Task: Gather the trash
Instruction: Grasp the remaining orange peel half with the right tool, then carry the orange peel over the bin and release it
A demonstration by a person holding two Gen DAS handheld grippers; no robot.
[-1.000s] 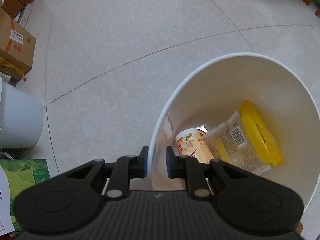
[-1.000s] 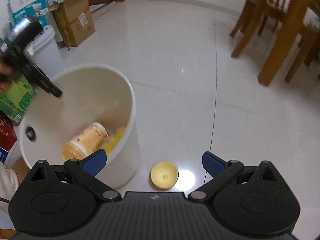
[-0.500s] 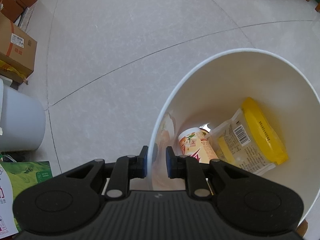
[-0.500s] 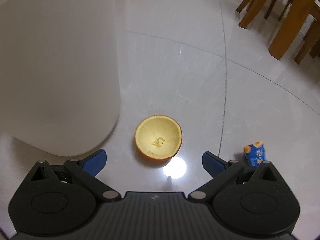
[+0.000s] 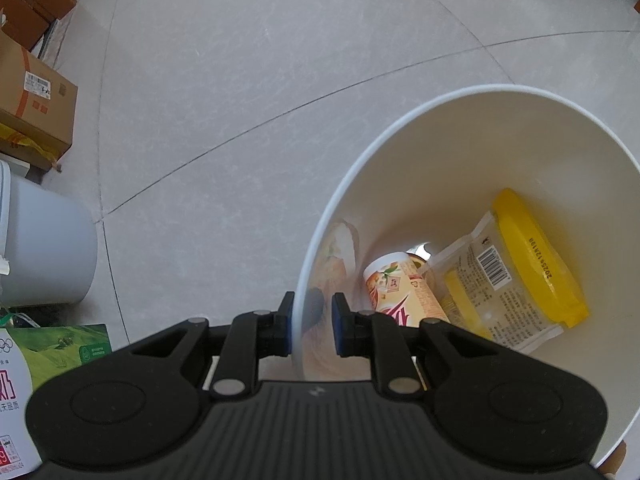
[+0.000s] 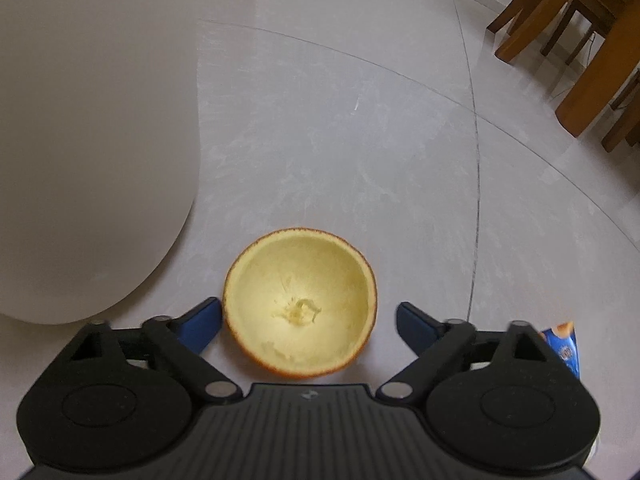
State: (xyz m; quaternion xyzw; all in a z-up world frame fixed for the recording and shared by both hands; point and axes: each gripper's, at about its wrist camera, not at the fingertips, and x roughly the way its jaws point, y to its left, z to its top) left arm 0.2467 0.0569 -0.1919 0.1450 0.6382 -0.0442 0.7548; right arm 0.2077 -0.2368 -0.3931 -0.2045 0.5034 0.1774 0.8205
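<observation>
A hollowed-out half orange peel (image 6: 300,304), a thin round cup with a bright orange rind and a pale, pithy yellow lining, lies open side up on the glossy grey marbled floor tiles (image 6: 360,140), framed by the right gripper (image 6: 308,320). That gripper's blue-padded black jaws stand spread on either side of the peel and have just been closing in; the left pad sits just beside the rind, the right pad a little apart from it, and neither presses on it. To the left of the peel rises the smooth, curved outer wall of the round white plastic trash bin (image 6: 88,140). To the peel's right, half hidden behind the gripper's arm, lies a small blue printed carton (image 6: 562,346), and farther off in the same direction stand brown wooden furniture legs (image 6: 580,60).

The left gripper (image 5: 312,328) pinches the bin's thin white rim (image 5: 298,292), one pad outside the wall and one inside. Down in the bin lie a cylindrical paper cup with an orange-and-cream printed label (image 5: 400,288) and, to its right, a clear crinkled plastic wrapper with a barcode around a flat tub with a yellow lid (image 5: 532,264). On the floor to the left of the bin are a pale grey plastic pail (image 5: 44,248), a brown corrugated cardboard box (image 5: 32,108) with a shipping label, and a green printed carton (image 5: 60,348).
</observation>
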